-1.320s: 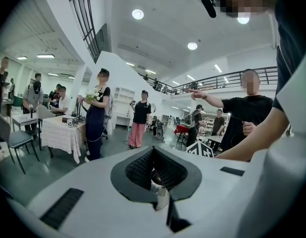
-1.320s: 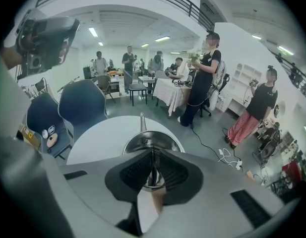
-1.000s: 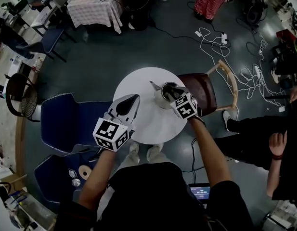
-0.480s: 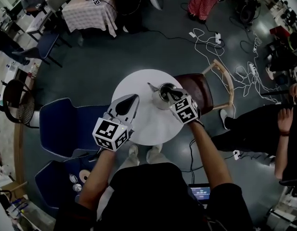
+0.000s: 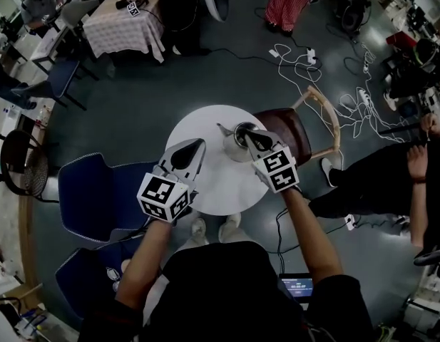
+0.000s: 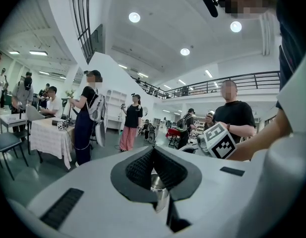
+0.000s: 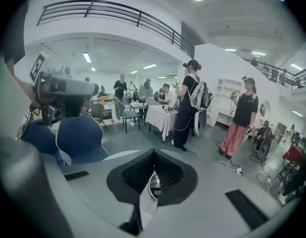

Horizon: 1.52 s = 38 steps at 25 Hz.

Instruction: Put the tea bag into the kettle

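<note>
1. The squat steel kettle (image 5: 237,142) is bare polished metal, glossy.
2. The round white table (image 5: 205,187) looks smooth and matt.
3. The right gripper (image 7: 153,157) has a matt grey plastic shell and black ribbed pads (image 7: 138,170), which pinch a flat white paper tea bag (image 7: 147,202).
4. The left gripper (image 6: 153,155), finished alike, clamps a rounded shiny metal piece (image 6: 159,195).
5. The dark red chair (image 5: 294,130) has a glossy seat and a pale wooden frame.

No legible writing anywhere

The cubes on the left gripper (image 5: 165,197) and right gripper (image 5: 280,171) carry only black-and-white square markers, no letters. The tea bag (image 7: 148,202) in the right jaws has a tiny dark print patch, too blurred to read. The small screen (image 5: 296,286) shows pale digits, too small to make out.
</note>
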### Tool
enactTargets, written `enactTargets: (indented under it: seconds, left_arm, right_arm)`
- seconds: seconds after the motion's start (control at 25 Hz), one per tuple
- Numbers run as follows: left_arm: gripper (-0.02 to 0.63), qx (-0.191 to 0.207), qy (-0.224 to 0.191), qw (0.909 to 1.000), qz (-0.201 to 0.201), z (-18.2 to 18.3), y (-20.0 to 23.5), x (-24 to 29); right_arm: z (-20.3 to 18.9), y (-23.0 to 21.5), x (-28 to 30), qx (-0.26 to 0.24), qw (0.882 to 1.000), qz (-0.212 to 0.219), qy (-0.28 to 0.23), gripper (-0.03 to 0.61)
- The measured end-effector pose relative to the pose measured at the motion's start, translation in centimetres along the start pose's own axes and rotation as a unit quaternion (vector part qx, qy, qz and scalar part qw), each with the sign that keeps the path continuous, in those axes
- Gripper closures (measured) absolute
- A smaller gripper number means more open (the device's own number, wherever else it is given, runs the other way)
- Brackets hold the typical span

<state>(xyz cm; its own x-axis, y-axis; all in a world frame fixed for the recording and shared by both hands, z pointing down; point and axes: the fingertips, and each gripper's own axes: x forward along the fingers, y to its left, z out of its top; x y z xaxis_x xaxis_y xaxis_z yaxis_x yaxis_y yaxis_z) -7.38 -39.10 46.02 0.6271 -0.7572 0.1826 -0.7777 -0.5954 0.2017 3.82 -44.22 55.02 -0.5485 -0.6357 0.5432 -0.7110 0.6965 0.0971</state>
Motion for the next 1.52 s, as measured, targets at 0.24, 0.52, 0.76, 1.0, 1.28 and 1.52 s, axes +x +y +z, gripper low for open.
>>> enactTargets:
  seconds: [0.24, 0.52, 0.76, 1.0, 1.28, 1.52]
  left_arm:
    - [0.6, 0.013, -0.006, 0.9997, -0.02, 1.0, 0.0, -2.1]
    - [0.6, 0.034, -0.008, 0.9986, -0.041, 1.1, 0.0, -5.3]
    - [0.6, 0.034, -0.014, 0.9975, -0.06, 0.8, 0.1, -7.9]
    - [0.598, 0.028, -0.021, 0.9967, -0.073, 1.1, 0.7, -9.4]
    - [0.6, 0.038, -0.02, 0.9958, -0.08, 0.5, -0.4, -11.1]
    - [0.598, 0.047, -0.028, 0.9953, -0.08, 0.9, -2.0, -11.9]
  right_arm:
    - [4.1, 2.3, -3.1, 0.017, 0.998, -0.016, -0.062, 0.56]
    - [6.8, 5.7, -6.0, 0.029, 0.993, -0.048, -0.108, 0.56]
    - [7.7, 9.1, -7.4, 0.028, 0.988, -0.07, -0.134, 0.56]
    - [8.9, 11.1, -8.4, 0.036, 0.984, -0.084, -0.154, 0.56]
    - [9.1, 13.2, -9.8, 0.042, 0.98, -0.089, -0.171, 0.56]
    - [9.1, 14.0, -11.8, 0.046, 0.977, -0.093, -0.185, 0.56]
